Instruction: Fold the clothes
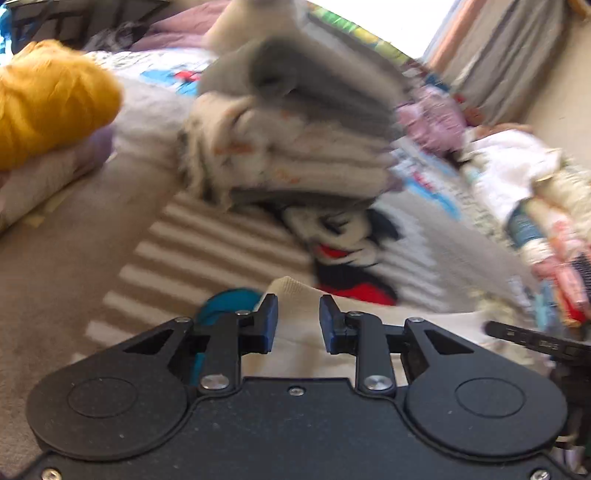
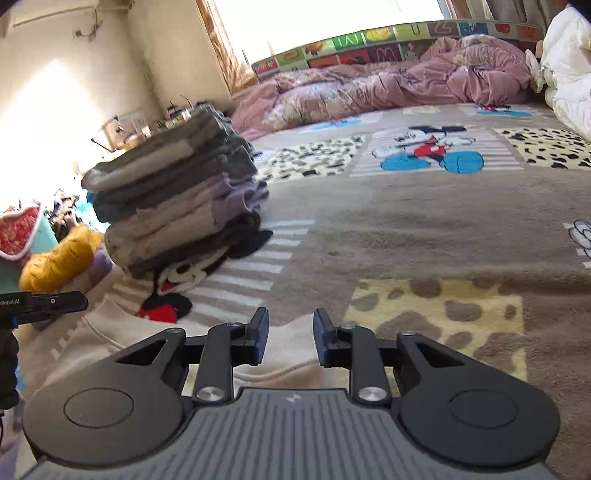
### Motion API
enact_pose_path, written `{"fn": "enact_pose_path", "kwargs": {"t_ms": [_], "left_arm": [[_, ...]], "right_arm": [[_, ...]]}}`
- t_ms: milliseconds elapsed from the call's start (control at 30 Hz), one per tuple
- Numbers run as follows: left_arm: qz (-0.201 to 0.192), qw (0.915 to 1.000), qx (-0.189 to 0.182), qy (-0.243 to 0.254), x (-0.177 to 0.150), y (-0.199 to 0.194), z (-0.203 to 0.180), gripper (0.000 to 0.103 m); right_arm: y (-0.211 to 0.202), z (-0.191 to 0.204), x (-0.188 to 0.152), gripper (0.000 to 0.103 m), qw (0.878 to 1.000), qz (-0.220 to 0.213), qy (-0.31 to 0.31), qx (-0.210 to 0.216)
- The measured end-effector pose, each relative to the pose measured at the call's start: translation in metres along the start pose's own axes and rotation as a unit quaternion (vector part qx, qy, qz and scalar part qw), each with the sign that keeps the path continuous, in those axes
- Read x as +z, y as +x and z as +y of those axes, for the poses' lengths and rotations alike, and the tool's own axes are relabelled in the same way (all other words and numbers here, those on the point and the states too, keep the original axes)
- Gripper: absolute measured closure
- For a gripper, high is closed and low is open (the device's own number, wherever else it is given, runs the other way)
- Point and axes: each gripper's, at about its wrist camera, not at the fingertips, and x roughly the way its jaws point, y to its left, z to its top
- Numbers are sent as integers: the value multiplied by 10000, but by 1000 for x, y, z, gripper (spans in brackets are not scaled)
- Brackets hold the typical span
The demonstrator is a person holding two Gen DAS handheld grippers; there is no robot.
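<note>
while grippers (image 1: 298, 320) gape, garment (image 2: 284, 354) lies flat

1. A plush taupe blanket (image 2: 388, 221) covers the surface, patterned with cartoon mouse panels (image 2: 430, 147), cream panels with dark spots (image 2: 436, 310) and pale stripes
2. A bright window (image 2: 325, 22) sits at the far side, overexposed to white, with a wooden frame along its left edge
3. Below the window runs a strip of colourful picture tiles (image 2: 388, 40)
4. The cream wall (image 2: 74, 55) on the left carries a large patch of sunlight
5. A rumpled mauve quilt (image 2: 406, 85) lies along the far edge, with a white duvet (image 2: 569, 66) at the right
6. In the left wrist view, grey and peach curtains (image 1: 498, 48) hang beside the window
</note>
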Motion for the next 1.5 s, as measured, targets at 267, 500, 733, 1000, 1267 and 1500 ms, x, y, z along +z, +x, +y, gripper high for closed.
{"fn": "enact_pose_path", "kwargs": {"t_ms": [267, 500, 733, 1000, 1267, 1500], "left_arm": [[-154, 9938, -698, -847, 10, -21, 19, 65], [-733, 9957, 0, 558, 5, -58, -23, 52], [-601, 9906, -27, 1229, -50, -106, -54, 50], [-464, 9821, 362, 1790, -172, -179, -95, 50], [-552, 9362, 1105, 3291, -284, -200, -134, 50], [-228, 9617, 571, 2672, -275, -209, -117, 39]], "right_arm": [[-11, 8, 5, 73, 9995, -194, -224, -79], [-51, 22, -18, 72, 9993, -353, -121, -17], [-145, 66, -74, 66, 9934, -947, -349, 548], [-202, 115, -175, 66, 9900, -748, -717, 960], [-220, 158, -284, 57, 9611, -476, -2716, 178], [-229, 162, -282, 50, 9673, -424, -2500, 4]]}}
